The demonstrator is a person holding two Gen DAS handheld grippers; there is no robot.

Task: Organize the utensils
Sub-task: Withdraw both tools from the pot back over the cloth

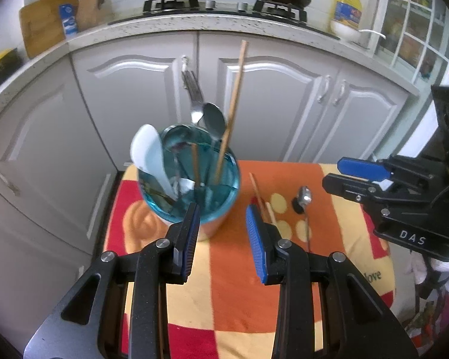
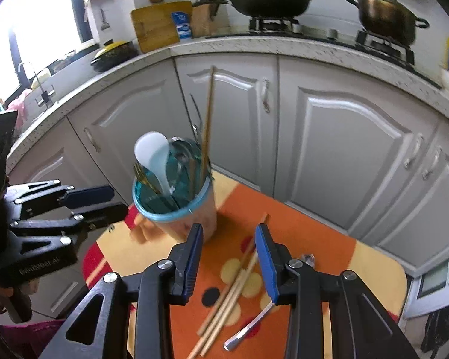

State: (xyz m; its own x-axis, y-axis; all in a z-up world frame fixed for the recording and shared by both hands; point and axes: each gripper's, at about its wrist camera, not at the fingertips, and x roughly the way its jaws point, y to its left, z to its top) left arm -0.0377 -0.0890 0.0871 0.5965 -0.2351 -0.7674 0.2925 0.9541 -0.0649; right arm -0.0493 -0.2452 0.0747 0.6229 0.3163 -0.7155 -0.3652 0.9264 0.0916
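Chopsticks are lying loose on the cloth under our empty, parted right gripper, and we are risking knocking the crowded holder nearby, while our left gripper is hanging open too.

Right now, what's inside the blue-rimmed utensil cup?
Inside the utensil cup: a white plastic spoon, metal spoons, a fork and upright wooden chopsticks. Their lower ends are only dimly visible through the tinted insert; the cup's bottom can't be seen.
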